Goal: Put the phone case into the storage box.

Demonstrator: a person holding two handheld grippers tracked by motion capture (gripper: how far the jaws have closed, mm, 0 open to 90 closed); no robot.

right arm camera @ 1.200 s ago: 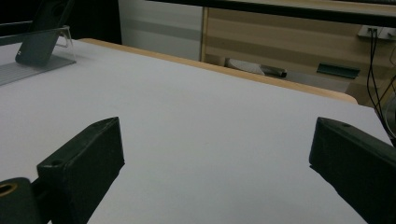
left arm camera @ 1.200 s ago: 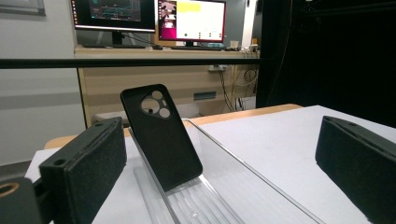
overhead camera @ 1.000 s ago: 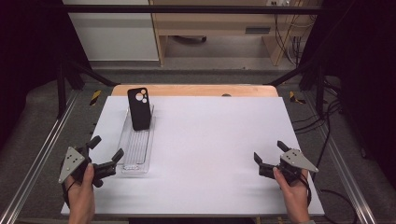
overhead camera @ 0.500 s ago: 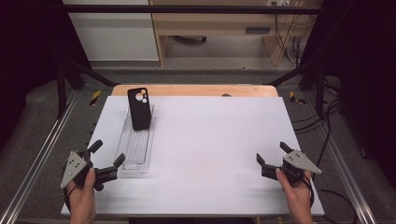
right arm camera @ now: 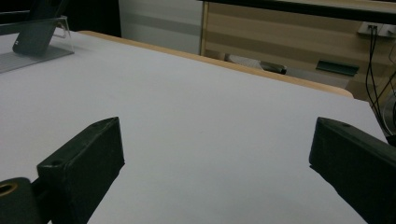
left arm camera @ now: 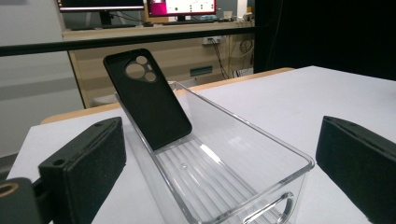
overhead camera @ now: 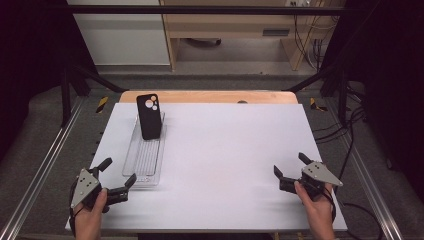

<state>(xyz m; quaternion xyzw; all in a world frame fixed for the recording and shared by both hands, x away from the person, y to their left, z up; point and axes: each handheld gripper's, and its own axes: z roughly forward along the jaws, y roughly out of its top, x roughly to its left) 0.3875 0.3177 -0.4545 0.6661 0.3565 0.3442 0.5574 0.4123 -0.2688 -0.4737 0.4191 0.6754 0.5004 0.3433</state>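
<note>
Phone case, black with round camera cutouts [overhead camera: 149, 115], leans tilted against the far end of a clear ribbed plastic tray [overhead camera: 143, 167] on the white table [overhead camera: 235, 145]. Left gripper [overhead camera: 118, 179] has dropped nearer the table's front edge over the last second, jaws wide, just short of the tray's near end; likely lining up. Right gripper [overhead camera: 289, 172], also wide, empty, well apart.

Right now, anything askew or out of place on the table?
Only the black phone case: it stands propped at a slant against the far end of the clear tray rather than lying flat. No spill or damage visible.
</note>
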